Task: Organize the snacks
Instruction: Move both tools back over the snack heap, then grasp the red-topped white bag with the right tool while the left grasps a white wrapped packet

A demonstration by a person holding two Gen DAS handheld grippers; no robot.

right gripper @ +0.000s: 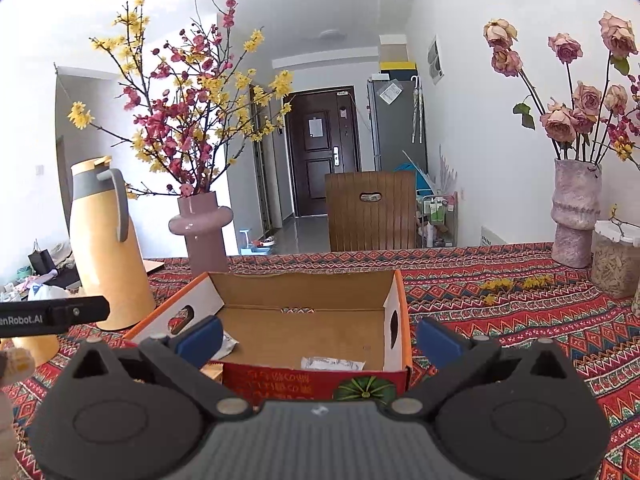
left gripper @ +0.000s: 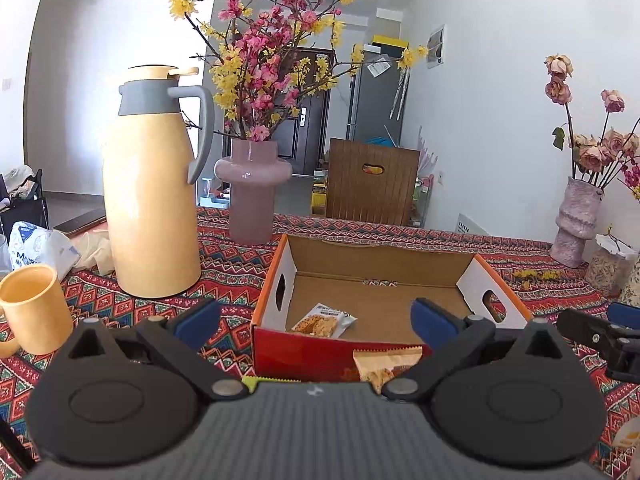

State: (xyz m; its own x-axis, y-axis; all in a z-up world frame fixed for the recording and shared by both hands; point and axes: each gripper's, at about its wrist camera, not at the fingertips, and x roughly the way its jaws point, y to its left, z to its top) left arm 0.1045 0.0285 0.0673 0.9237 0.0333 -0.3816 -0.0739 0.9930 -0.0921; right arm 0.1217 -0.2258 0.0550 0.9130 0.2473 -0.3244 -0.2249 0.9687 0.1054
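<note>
An open cardboard box [left gripper: 380,254] with orange rims and a red front stands on the patterned tablecloth; it also shows in the right wrist view [right gripper: 304,280]. A snack packet [left gripper: 324,320] lies on the box floor at the left. Another snack packet [left gripper: 386,364] lies in front of the box, near the left gripper's right finger. In the right wrist view a white packet [right gripper: 332,363] lies inside the box by the front wall. My left gripper [left gripper: 314,322] is open and empty before the box. My right gripper [right gripper: 318,340] is open and empty, over the box's front wall.
A yellow thermos jug [left gripper: 150,184] and a yellow mug [left gripper: 32,312] stand left of the box. A mauve vase with blossom branches [left gripper: 252,188] stands behind it. A pink vase of dried roses [right gripper: 574,212] and a jar [right gripper: 616,258] stand at the right. A wooden chair [right gripper: 370,210] is beyond the table.
</note>
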